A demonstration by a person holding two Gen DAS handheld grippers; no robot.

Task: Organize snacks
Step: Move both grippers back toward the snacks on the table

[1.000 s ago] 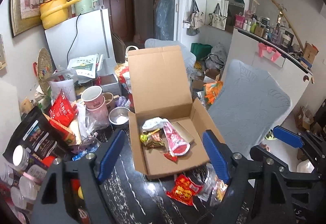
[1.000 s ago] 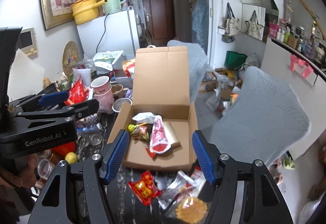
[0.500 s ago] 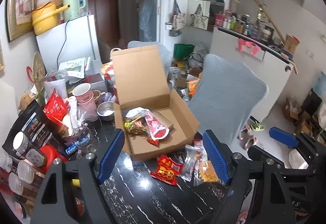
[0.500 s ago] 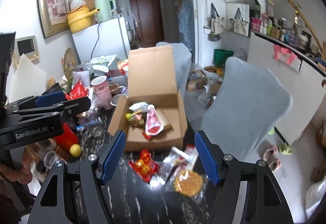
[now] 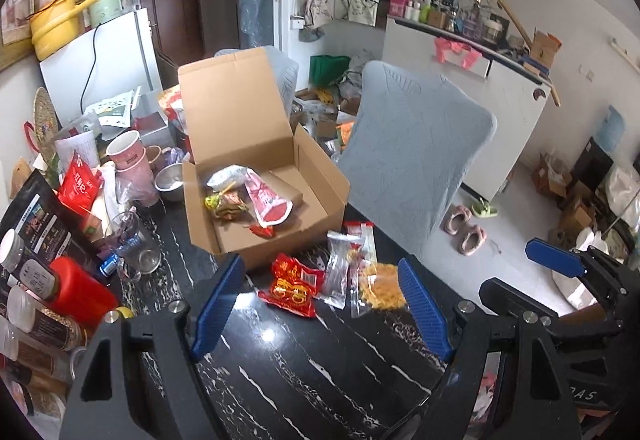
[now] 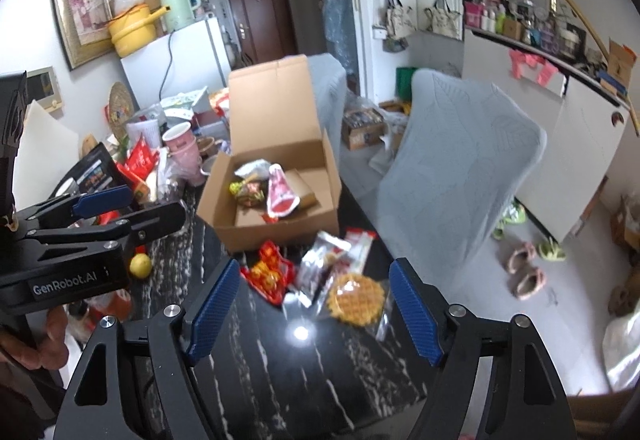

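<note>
An open cardboard box [image 5: 320,195] [image 6: 320,211] stands on the black marble table [image 5: 304,368] with a few snack packets inside, among them a pink-red pouch [image 5: 266,199]. In front of the box lie a red packet [image 5: 294,286] [image 6: 268,276], a silvery packet [image 5: 340,268] [image 6: 320,264] and a clear bag with a waffle [image 5: 380,288] [image 6: 354,296]. My left gripper [image 5: 320,304] is open and empty, above the table short of these packets. My right gripper [image 6: 314,308] is open and empty too, just behind the waffle bag.
Cups, jars, a red container [image 5: 80,292], a glass mug [image 5: 136,252] and bags crowd the table's left side. A lemon [image 6: 140,264] lies there. A grey covered chair [image 5: 416,159] stands at the table's right edge. A white fridge [image 5: 104,71] stands at the back left.
Both grippers have pulled back from the box and risen; the box looks smaller and the loose packets in front of it have come fully into view. Both stay open.
</note>
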